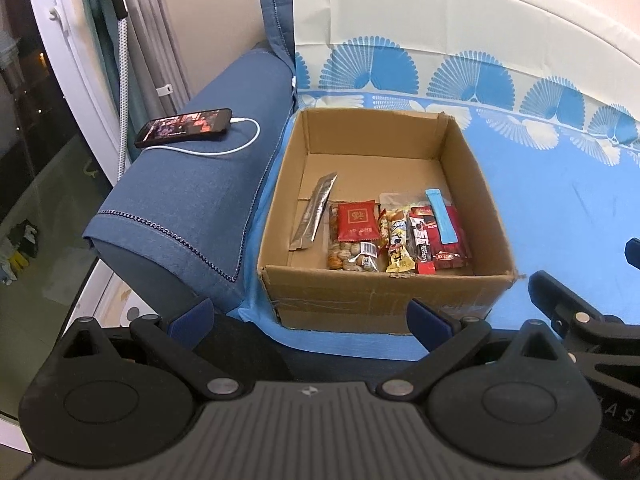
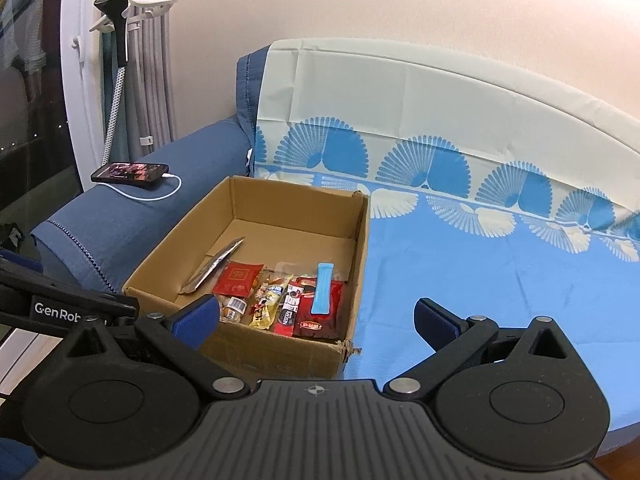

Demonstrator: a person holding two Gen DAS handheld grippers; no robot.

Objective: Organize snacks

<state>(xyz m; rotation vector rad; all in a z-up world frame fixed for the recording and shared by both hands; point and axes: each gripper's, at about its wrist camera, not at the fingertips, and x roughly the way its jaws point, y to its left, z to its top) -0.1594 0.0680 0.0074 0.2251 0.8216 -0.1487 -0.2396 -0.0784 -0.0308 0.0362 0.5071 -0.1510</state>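
Note:
An open cardboard box (image 1: 376,300) stands on the blue sofa cover, also in the right wrist view (image 2: 280,344). Inside its near half lie several snack packets: a silver sachet (image 1: 314,212), a red packet (image 1: 357,222) on a bag of nuts, a yellow bar (image 1: 400,250), dark red packets (image 1: 450,248) and a light blue stick (image 1: 441,216). The blue stick also shows in the right wrist view (image 2: 322,288). My left gripper (image 1: 310,320) is open and empty in front of the box. My right gripper (image 2: 316,316) is open and empty at the box's near right corner.
A phone (image 1: 184,127) on a white charging cable lies on the blue sofa armrest (image 1: 192,200) left of the box. The blue patterned cover (image 2: 500,272) spreads right of the box. A window and a curtain are at the far left.

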